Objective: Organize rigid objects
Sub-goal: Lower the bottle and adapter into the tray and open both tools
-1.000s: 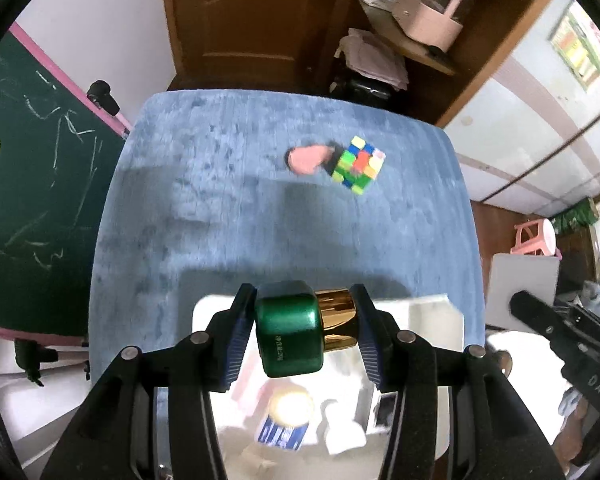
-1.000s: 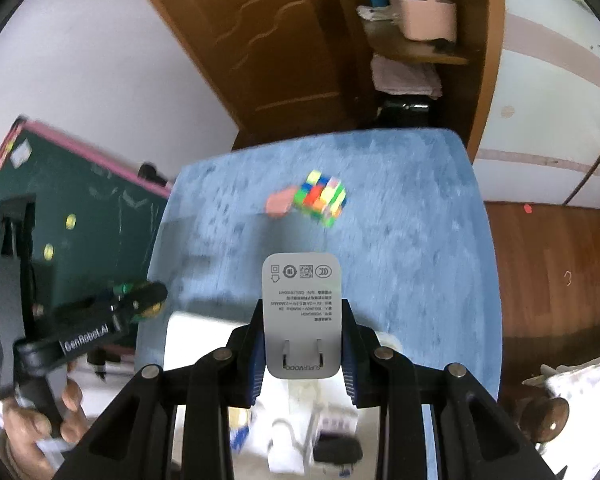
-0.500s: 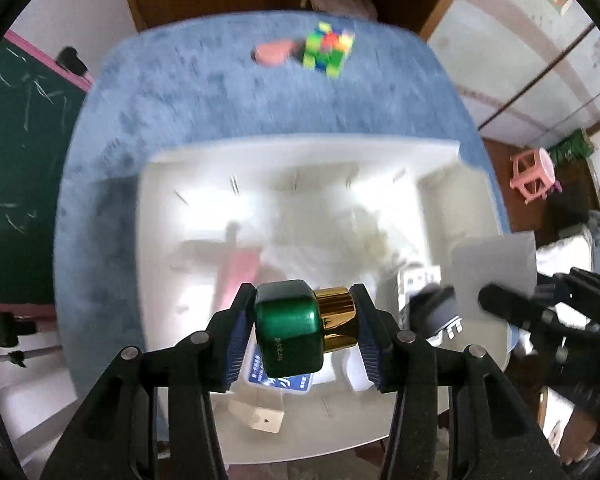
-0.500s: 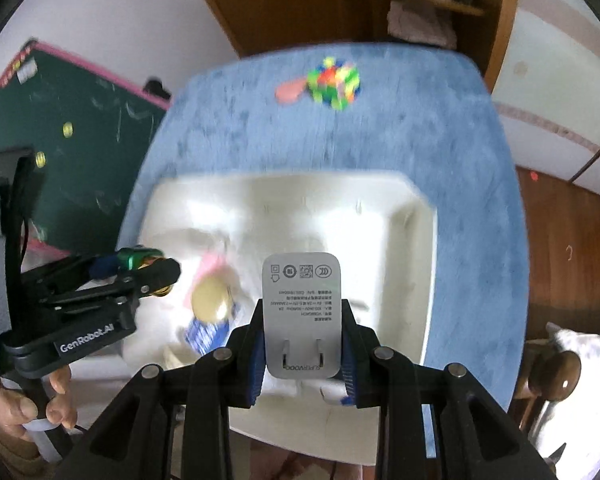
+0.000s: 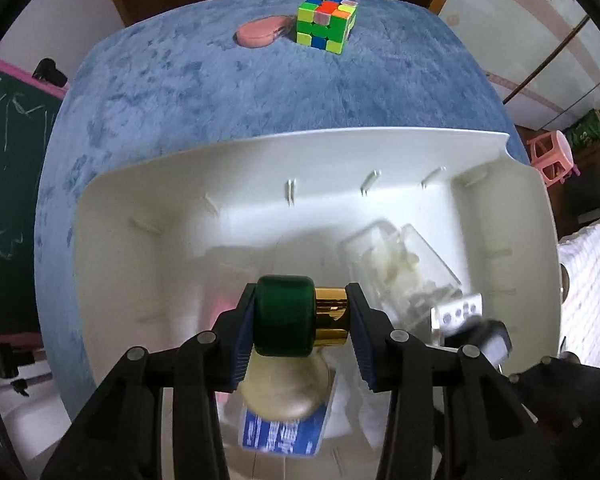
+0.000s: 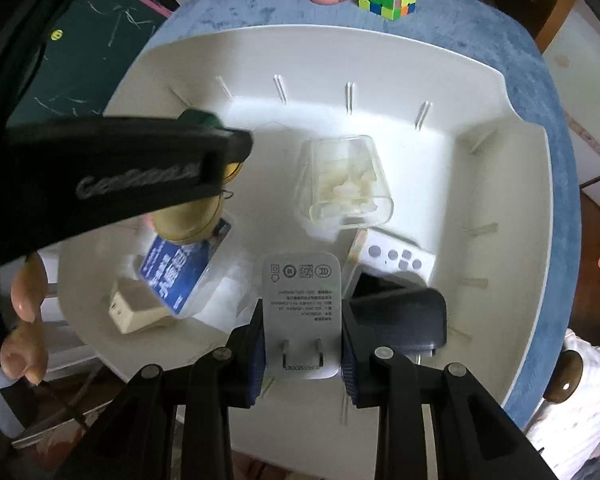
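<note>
Left gripper (image 5: 300,322) is closing end-to-end on the green-and-gold bottle (image 5: 298,322) over the white bin's (image 5: 148,216) near-left corner, right gripper (image 6: 302,340) clenched on the white charger's (image 6: 302,300) flat sides near its near edge; both look light, rigid, slick.

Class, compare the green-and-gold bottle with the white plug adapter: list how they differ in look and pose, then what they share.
The green-and-gold bottle is rounded and glossy; the white plug adapter is flat, matte and printed with text. The bottle lies sideways across the left claw, whose jaws are closing; the adapter stands on edge in the right claw, prongs towards the camera. Both are held above the white bin.
</note>
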`<move>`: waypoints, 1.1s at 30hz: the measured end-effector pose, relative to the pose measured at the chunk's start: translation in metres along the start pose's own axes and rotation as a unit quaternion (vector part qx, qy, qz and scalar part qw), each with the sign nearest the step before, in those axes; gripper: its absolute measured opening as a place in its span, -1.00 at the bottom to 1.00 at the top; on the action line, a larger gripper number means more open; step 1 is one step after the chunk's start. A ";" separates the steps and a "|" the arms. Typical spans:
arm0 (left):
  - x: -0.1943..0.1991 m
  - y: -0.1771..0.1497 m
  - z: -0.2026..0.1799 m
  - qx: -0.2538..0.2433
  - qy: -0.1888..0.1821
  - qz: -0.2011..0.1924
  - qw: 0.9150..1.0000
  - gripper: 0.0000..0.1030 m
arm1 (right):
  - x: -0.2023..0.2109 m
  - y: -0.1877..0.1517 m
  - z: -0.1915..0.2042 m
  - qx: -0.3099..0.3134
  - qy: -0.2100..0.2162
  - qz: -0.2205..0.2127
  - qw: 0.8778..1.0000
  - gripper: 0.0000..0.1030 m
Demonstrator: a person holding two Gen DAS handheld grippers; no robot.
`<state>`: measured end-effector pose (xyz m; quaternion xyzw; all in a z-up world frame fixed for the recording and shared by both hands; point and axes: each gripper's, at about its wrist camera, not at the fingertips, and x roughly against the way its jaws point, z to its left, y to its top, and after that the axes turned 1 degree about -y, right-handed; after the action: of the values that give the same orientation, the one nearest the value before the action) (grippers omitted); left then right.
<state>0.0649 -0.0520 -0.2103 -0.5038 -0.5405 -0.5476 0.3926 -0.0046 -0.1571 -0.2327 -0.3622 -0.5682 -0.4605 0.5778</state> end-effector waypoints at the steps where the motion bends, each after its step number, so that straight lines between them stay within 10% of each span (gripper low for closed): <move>1: -0.003 0.001 0.000 -0.001 0.001 0.004 1.000 -0.10 | 0.000 0.002 0.000 0.000 -0.002 -0.002 1.000 -0.39; 7: -0.002 -0.003 0.002 -0.005 -0.001 0.007 1.000 0.21 | 0.020 0.012 -0.003 -0.009 -0.007 -0.039 0.999 0.23; 10: 0.010 -0.003 0.006 -0.006 -0.007 -0.001 1.000 0.48 | 0.030 0.010 -0.006 -0.011 -0.011 -0.048 0.999 0.24; 33: 0.137 0.047 0.012 -0.081 -0.002 -0.122 0.989 0.59 | 0.143 0.047 -0.048 -0.051 -0.012 -0.158 0.986 0.24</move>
<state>0.0867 -0.0295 -0.0682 -0.4656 -0.5528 -0.6321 0.2795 0.0453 -0.2046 -0.0907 -0.3028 -0.6010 -0.5701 0.4713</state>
